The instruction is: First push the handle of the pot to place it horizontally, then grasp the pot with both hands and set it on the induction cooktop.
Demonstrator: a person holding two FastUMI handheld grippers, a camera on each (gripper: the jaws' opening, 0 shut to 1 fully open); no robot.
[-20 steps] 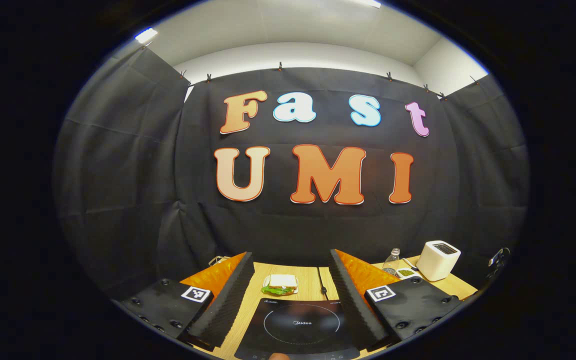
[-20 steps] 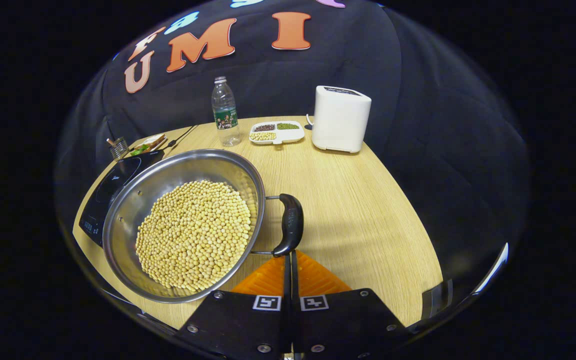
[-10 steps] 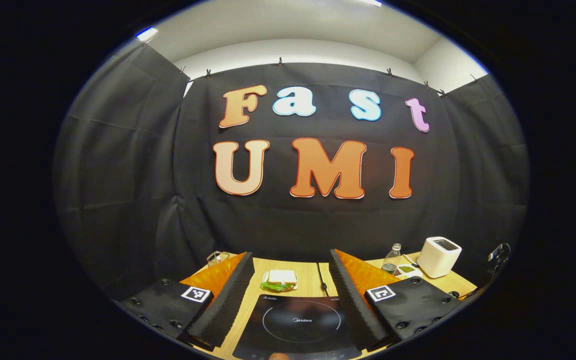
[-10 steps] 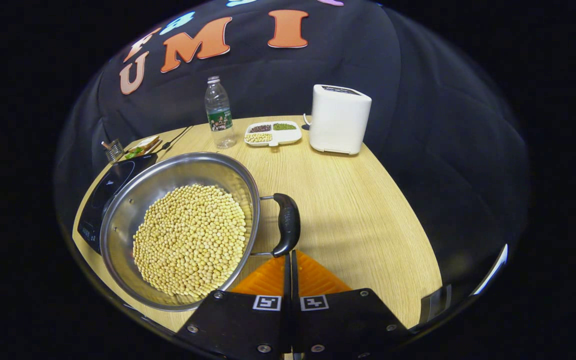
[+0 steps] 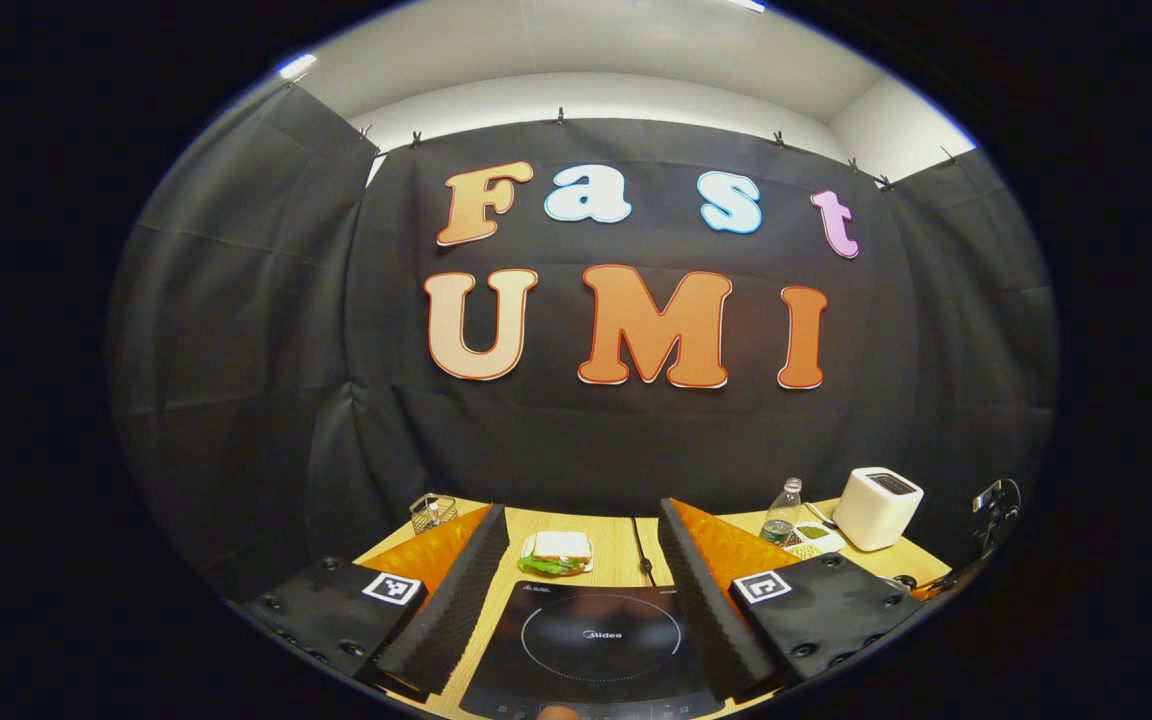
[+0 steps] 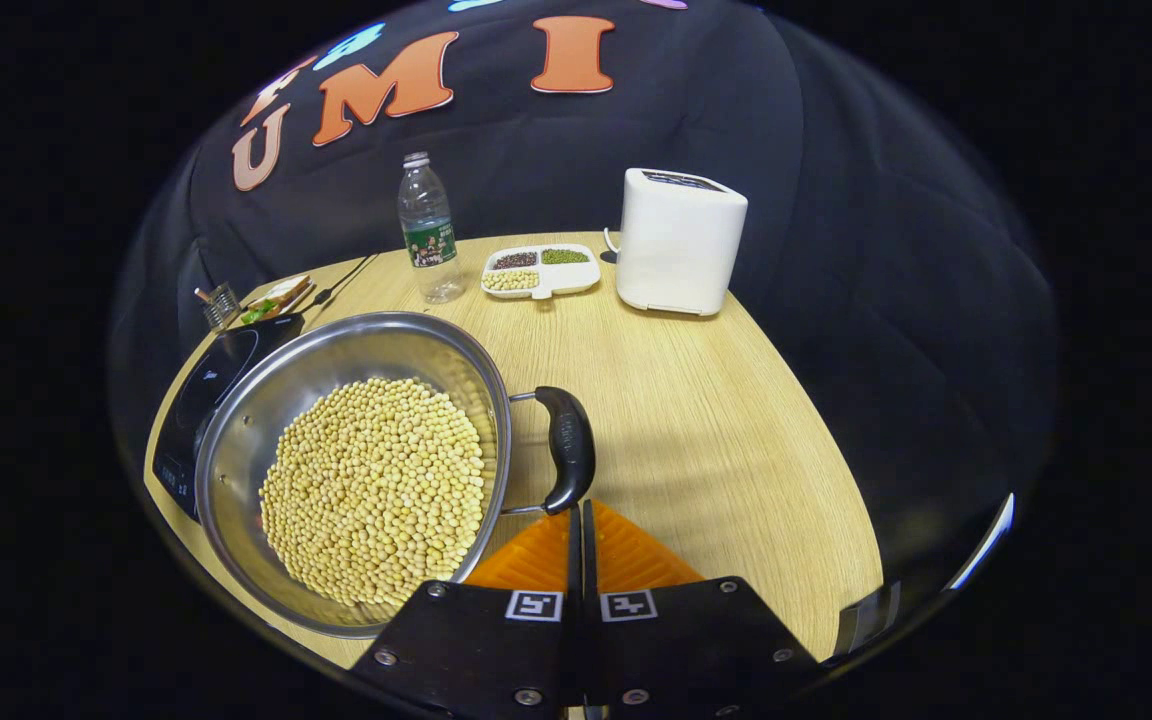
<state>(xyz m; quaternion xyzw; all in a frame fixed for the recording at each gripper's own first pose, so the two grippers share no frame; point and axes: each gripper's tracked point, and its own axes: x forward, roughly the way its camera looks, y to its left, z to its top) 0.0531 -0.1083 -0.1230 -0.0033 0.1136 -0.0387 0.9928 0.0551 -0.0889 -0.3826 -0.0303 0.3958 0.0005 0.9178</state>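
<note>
A steel pot [image 6: 266, 440] full of pale soybeans sits on the wooden table in the right gripper view. Its black side handle [image 6: 568, 448] points toward my right gripper [image 6: 579, 510], which is shut with its tips touching the handle's near end. The black induction cooktop [image 6: 198, 390] lies just beyond the pot on the left. In the left gripper view the same cooktop [image 5: 591, 650] lies between the fingers of my left gripper [image 5: 581, 515], which is open and holds nothing.
At the back of the table stand a water bottle [image 6: 426, 232], a divided dish of beans [image 6: 539, 272] and a white toaster [image 6: 678, 240]. A sandwich [image 5: 557, 553] and a small wire basket [image 5: 432, 512] lie behind the cooktop, with a black cord [image 5: 642, 560].
The pot has turned and slid slightly left under the right gripper's push on the handle. The left gripper's view has tilted down a little, showing more of the cooktop and table.
</note>
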